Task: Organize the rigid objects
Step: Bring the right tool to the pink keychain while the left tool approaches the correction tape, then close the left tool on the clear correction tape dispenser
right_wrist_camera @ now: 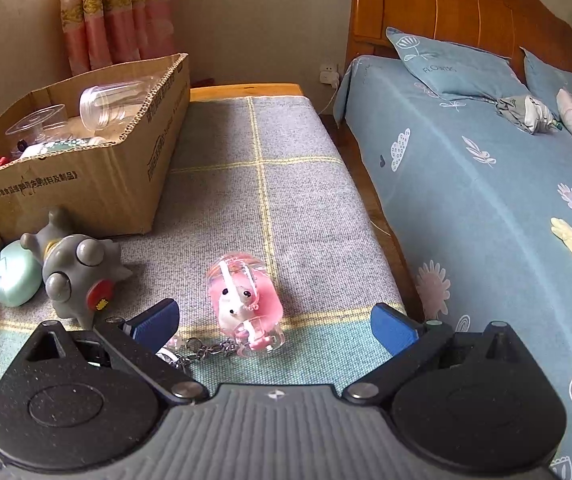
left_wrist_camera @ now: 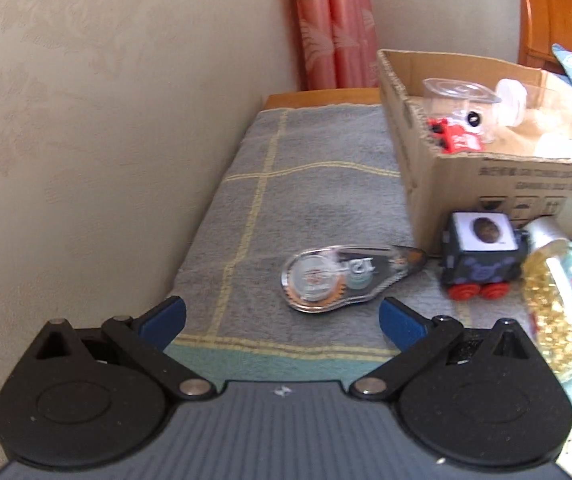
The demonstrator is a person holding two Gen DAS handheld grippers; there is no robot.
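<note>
My left gripper point(left_wrist_camera: 282, 320) is open and empty above the grey towel point(left_wrist_camera: 310, 184). A clear correction-tape dispenser point(left_wrist_camera: 346, 276) lies just ahead of its fingers. To its right stand a dark toy train car point(left_wrist_camera: 482, 254) with red wheels and a bottle of gold beads point(left_wrist_camera: 558, 300). My right gripper point(right_wrist_camera: 274, 326) is open and empty, with a pink keychain charm point(right_wrist_camera: 246, 300) lying between its fingers on the towel point(right_wrist_camera: 294, 200). A grey spiky toy figure point(right_wrist_camera: 78, 272) and a mint-green oval point(right_wrist_camera: 14, 272) lie to the left. The cardboard box point(left_wrist_camera: 438, 184) holds clear cups and a red toy; it also shows in the right wrist view point(right_wrist_camera: 98, 184).
A wall point(left_wrist_camera: 86, 140) runs along the left of the towel. A pink curtain point(left_wrist_camera: 334, 28) hangs behind. A bed with blue cover point(right_wrist_camera: 486, 200), pillows and wooden headboard point(right_wrist_camera: 446, 12) lies to the right, across a narrow gap.
</note>
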